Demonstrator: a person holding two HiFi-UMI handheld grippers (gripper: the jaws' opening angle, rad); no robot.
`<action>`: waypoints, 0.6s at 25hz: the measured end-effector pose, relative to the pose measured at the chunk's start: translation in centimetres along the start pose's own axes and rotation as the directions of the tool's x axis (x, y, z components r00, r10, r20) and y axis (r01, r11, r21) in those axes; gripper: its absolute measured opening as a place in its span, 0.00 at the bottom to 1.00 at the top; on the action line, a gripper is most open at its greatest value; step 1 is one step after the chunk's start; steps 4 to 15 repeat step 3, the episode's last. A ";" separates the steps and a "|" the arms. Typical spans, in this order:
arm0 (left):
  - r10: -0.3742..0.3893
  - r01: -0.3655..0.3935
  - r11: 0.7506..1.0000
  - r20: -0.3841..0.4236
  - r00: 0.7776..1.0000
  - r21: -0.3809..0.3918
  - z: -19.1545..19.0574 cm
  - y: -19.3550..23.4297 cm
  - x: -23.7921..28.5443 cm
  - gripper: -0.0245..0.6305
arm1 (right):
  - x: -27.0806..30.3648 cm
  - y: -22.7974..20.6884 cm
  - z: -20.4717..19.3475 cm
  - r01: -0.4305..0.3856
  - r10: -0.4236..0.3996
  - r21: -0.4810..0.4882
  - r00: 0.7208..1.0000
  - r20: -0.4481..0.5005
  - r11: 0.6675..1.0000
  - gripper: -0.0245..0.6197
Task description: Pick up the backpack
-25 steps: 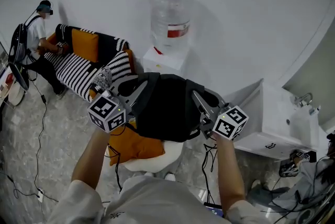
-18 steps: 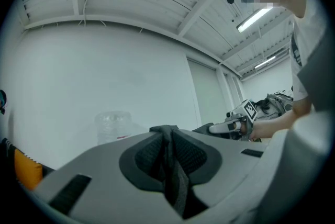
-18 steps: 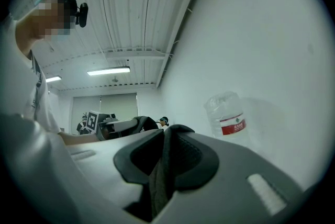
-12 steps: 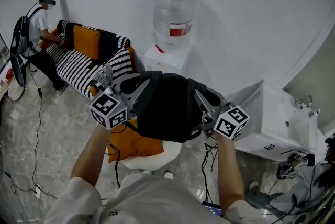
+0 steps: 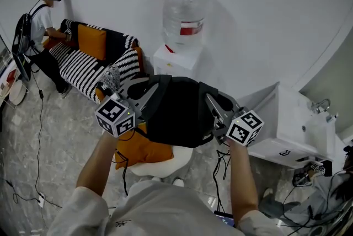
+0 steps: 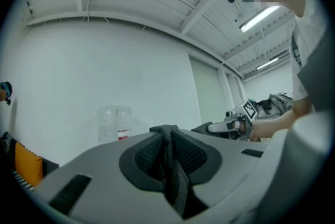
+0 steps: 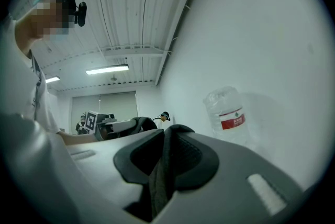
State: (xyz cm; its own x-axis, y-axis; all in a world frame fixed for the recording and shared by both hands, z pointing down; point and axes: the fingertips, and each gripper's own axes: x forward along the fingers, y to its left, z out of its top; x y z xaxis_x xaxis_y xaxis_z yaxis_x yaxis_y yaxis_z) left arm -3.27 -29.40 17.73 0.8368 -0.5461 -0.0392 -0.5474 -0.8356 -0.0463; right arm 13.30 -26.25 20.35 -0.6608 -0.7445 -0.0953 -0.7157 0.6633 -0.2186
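Left tool (image 6: 167, 140) on backpack strap (image 6: 177, 186)

Black backpack (image 5: 179, 113) up off the floor, hanging between both claws. Left claw (image 5: 148, 95) on its upper left edge, right claw (image 5: 213, 105) on its upper right edge, both pointing away from the person. Bare forearms behind the marker cubes. Below the backpack: white round stool (image 5: 165, 162) with an orange cushion (image 5: 142, 149) on it. Behind: striped sofa (image 5: 83, 70) with a second orange cushion (image 5: 91, 43), seated person (image 5: 39, 28) at its far end. Water jug (image 5: 185, 14) on white dispenser (image 5: 177, 61) against the wall. White cabinet (image 5: 289, 124) at right. Cables on grey floor (image 5: 33, 157).
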 end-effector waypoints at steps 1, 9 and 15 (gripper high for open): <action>0.000 0.000 1.000 0.000 1.000 0.000 -0.1 0.0 -0.1 0.11 | 0.0 0.0 -0.1 0.000 0.000 0.000 1.000 -0.001 1.000 0.12; 0.000 0.000 1.000 -0.001 1.000 0.000 -0.2 0.1 -0.2 0.11 | 0.1 0.1 -0.4 -0.001 0.001 -0.001 1.000 -0.003 1.000 0.12; 0.000 0.000 1.000 -0.001 1.000 0.000 -0.2 0.1 -0.2 0.11 | 0.1 0.1 -0.4 -0.001 0.001 -0.001 1.000 -0.003 1.000 0.12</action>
